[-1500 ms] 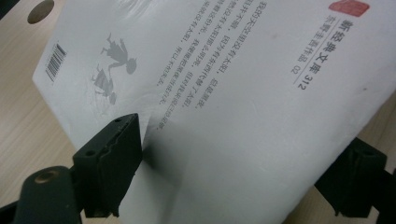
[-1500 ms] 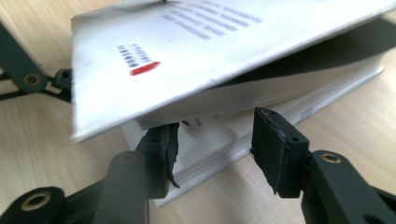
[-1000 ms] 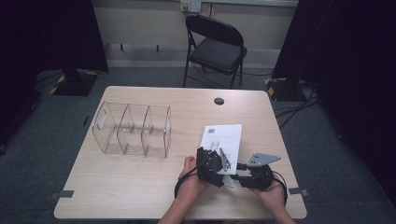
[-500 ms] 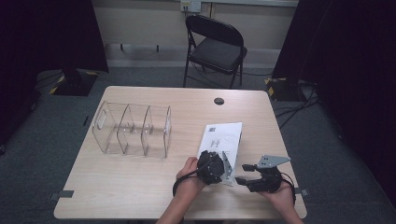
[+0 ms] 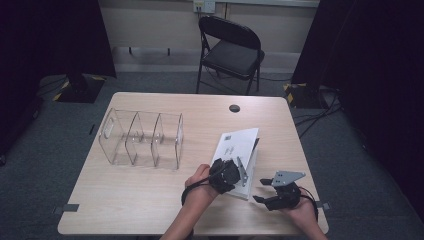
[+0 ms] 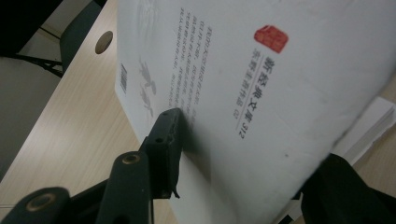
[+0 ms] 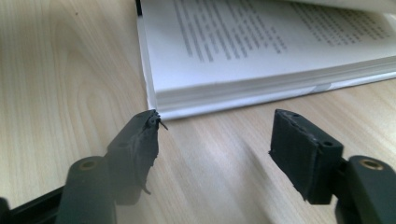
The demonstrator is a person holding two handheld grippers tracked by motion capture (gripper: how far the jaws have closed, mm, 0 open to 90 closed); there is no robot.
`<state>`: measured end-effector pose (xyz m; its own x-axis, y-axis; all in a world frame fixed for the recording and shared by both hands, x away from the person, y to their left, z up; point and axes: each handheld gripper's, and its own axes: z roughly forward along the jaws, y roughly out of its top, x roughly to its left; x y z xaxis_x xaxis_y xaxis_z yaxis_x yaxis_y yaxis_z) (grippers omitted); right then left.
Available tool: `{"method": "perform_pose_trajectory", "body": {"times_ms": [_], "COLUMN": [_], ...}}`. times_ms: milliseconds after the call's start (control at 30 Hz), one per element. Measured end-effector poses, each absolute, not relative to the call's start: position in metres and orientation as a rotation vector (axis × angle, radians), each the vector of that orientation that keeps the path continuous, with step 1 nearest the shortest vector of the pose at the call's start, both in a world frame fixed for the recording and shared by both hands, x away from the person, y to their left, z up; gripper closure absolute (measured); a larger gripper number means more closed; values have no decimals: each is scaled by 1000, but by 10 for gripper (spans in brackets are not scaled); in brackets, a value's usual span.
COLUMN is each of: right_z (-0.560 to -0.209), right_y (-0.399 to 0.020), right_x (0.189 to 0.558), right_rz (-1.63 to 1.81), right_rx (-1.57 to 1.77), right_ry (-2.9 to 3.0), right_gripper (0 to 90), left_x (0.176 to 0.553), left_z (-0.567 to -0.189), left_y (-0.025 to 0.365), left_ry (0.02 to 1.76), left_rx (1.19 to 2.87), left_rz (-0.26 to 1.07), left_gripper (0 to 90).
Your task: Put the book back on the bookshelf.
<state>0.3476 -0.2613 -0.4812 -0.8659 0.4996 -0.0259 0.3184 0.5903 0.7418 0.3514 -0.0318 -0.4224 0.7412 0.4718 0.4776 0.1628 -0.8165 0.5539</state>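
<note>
Left tool [image 5: 239, 170] clamped on the white cover [image 6: 261, 93] of a book [image 5: 239, 150], one black pad pressed against the printed outer face, the other under the lifted cover; jaws just closed onto it. Cover raised and tilted off the page block, printed with dark lines of text, a barcode and a red square stamp. Book lying on the right half of the light wood desk [image 5: 150, 210], near the front edge, open at the cover so that a printed page [image 7: 261, 37] shows beneath. Right tool [image 5: 260, 190] released, jaws spread and just opening wider, nothing between them; hovering low over the desk just beside the near right corner of the book, one pad tip close to the corner of the page block [image 7: 161, 100], not touching it as far as can be told. Clear plastic organizer [image 5: 142, 139] with three compartments standing on the left half of the desk, well apart from the book. Small dark round hole [image 5: 234, 108] near the far edge. Black folding chair [image 5: 231, 50] beyond the desk.
</note>
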Motion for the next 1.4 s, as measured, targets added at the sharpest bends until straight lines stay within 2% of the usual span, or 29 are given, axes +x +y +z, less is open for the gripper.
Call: {"method": "perform_pose_trajectory", "body": {"times_ms": [333, 700, 900, 1033, 1167, 1233, 1300, 1333, 1400], "right_z": [-492, -497, -494, -495, -490, -488, -480, -480, -467], "right_y": [-258, -242, -230, -225, -216, -217, -218, -218, -221], "right_x": [347, 354, 348, 344, 337, 334, 331, 331, 331], "right_rz": [1047, 1023, 917, 911, 900, 904, 901, 901, 923], "right_rx": [631, 652, 461, 388, 202, 181, 153, 153, 195], "right_ry": [2576, 2412, 2331, 2322, 2267, 2253, 2216, 2216, 2218], "right_gripper": [253, 229, 256, 243, 360, 418, 497, 497, 559], "left_x": [357, 359, 354, 353, 350, 350, 351, 351, 348], "left_z": [-400, -384, -383, -381, -382, -384, -386, -386, -383], "left_y": [-37, -42, -45, -47, -48, -46, -44, -44, -35], "left_ry": [519, 570, 570, 589, 538, 535, 541, 541, 577], "left_rx": [2508, 2531, 2560, 2560, 2581, 2569, 2542, 2542, 2427], "left_rz": [792, 729, 743, 728, 742, 681, 590, 590, 534], "left_gripper": [543, 552, 552, 553, 541, 500, 410, 338, 312]}}
